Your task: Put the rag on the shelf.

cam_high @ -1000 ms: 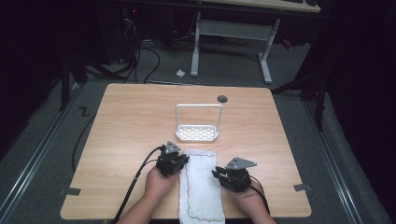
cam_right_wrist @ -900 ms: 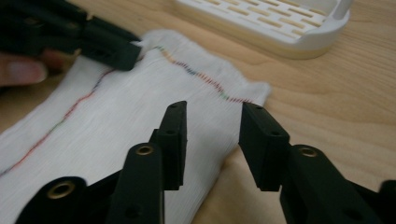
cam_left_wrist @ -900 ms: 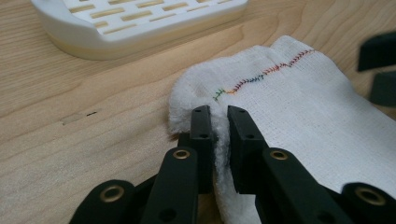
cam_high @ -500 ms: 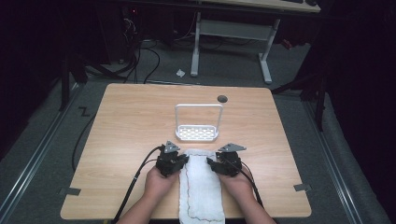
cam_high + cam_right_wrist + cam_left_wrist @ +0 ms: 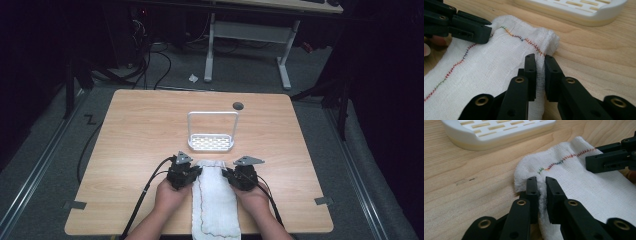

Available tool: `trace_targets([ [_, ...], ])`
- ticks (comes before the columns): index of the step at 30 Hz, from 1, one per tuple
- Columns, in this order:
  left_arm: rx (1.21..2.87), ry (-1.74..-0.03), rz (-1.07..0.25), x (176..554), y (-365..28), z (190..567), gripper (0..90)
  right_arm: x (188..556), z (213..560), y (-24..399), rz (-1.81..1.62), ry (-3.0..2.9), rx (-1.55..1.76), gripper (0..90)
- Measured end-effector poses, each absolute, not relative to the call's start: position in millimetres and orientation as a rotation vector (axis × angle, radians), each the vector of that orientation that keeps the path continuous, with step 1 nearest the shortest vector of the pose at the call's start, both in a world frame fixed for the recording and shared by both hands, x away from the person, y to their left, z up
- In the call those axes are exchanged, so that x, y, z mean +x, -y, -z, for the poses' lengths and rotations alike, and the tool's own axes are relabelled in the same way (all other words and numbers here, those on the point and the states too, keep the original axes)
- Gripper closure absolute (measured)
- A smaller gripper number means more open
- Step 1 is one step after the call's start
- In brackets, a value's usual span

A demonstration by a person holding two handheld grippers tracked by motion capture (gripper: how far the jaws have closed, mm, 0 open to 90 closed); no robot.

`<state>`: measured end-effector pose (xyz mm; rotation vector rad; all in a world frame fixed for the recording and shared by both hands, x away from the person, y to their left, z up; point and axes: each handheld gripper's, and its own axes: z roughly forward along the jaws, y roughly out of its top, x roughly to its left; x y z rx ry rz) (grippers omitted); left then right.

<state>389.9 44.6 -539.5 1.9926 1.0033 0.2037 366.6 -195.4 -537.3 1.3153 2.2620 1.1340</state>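
Fingers of the left gripper [image 5: 541,182] and right gripper [image 5: 539,60] are each pinched on a far corner of the folded white gauze cloth with multicoloured stitching [image 5: 215,200] — right jaws just closed. Cloth is laid flat near the white slotted plastic rack [image 5: 211,142]. Thin bites — a corner could be dropped, or layers separated, if lifted unevenly.

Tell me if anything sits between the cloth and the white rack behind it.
Nothing visible does. Both grippers, left gripper and right gripper, pinch the far corners of the cloth, and only bare table lies between its far edge and the white rack.
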Motion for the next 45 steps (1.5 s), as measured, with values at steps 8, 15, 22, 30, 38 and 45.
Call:
trace_targets([
  [8,1.892,-1.004,-0.184,386,-51,530,82.5,361,527,194,-1.154,-2.211,1.259,84.8],
  [15,1.832,-0.965,-0.217,378,-50,514,82.6,351,510,202,-1.249,-2.138,1.234,84.7],
  [22,1.782,-0.931,-0.252,374,-51,496,82.6,345,493,203,-1.280,-2.085,1.172,84.7],
  [30,1.740,-0.889,-0.267,371,-53,478,82.7,343,477,204,-1.321,-2.042,1.132,84.8],
  [38,1.700,-0.850,-0.316,373,-53,456,82.7,345,453,206,-1.339,-1.987,1.105,84.8],
  [45,1.657,-0.814,-0.367,376,-55,429,82.8,350,426,202,-1.364,-1.940,1.060,84.8],
])
